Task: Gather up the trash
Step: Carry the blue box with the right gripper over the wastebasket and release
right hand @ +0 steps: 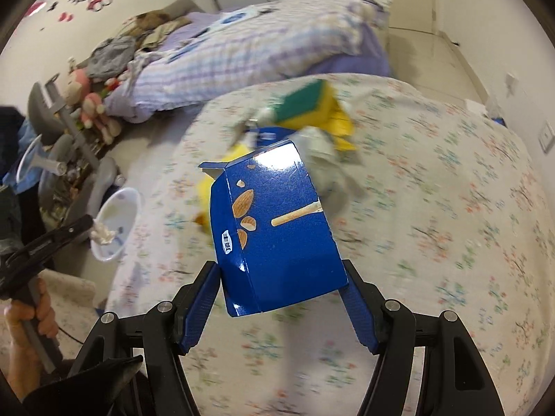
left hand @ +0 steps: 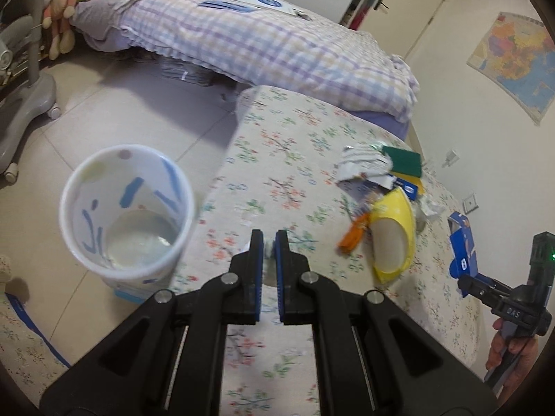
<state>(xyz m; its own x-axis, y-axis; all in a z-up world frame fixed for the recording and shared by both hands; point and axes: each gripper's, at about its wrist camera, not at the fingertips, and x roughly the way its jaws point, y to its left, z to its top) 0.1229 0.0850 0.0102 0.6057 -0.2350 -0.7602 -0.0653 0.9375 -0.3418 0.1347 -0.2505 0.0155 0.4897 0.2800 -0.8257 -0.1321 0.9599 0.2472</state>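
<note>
Your left gripper (left hand: 270, 239), clamped on a crumpled white tissue (right hand: 103, 234), is the nearer one: the white patterned plastic bin (left hand: 126, 208) sits at its ten o'clock. Your right gripper (right hand: 282, 300) grips the glossy blue cardboard snack box (right hand: 274, 228).

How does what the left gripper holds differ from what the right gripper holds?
The left gripper pinches a small white crumpled wad, jaws almost touching; the right gripper clamps a large blue snack box, jaws spread wide. The wad is soft and shapeless, the box rigid, glossy and printed, its top flap open. Both are lifted off the floral cover.
</note>
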